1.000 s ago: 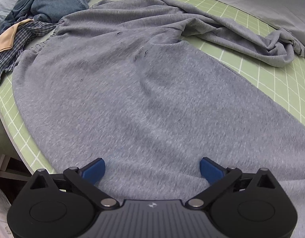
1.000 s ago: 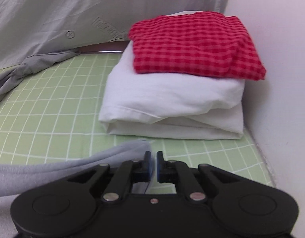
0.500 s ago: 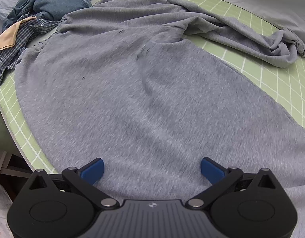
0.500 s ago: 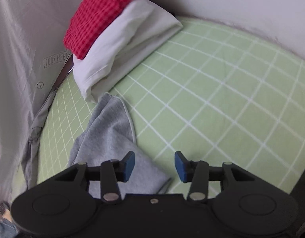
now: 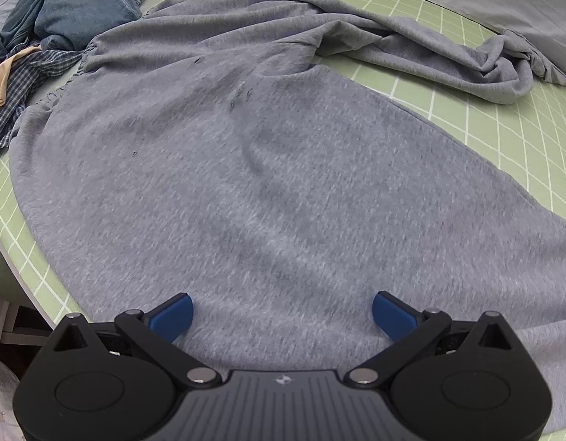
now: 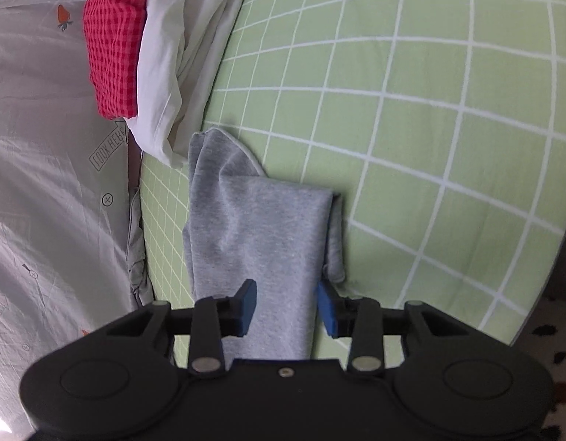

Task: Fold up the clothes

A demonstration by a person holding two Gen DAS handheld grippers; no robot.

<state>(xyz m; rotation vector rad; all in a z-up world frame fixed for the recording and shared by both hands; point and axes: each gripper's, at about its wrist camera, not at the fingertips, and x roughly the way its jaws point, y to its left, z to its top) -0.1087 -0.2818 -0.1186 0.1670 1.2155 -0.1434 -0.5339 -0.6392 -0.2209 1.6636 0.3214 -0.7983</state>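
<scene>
A green sheet with a white grid point(image 5: 511, 117) covers the bed, and a grey garment, apparently sweatpants point(image 5: 268, 191), lies spread across it. Nearest in the left wrist view, the left gripper point(image 5: 282, 312) hovers low over the broad grey cloth with its blue jaws spread wide, holding nothing, much as it was a second ago. The change is on the other side: the right gripper point(image 6: 287, 308), which a second ago was pinched shut on a grey edge, now has its jaws parted, and the leg end point(image 6: 260, 228) lies flat on the sheet beneath and just beyond them. That reads as a release, so this leg is probably laid out where the person wants it and the next grasp can begin. Farther off, the other leg point(image 5: 448, 58) is still bunched and twisted. At far left sits an unfolded heap of jeans point(image 5: 84, 11) and plaid cloth point(image 5: 29, 84); beyond the right gripper, a folded red checked piece point(image 6: 113, 40) rests on folded white cloth point(image 6: 172, 58).
</scene>
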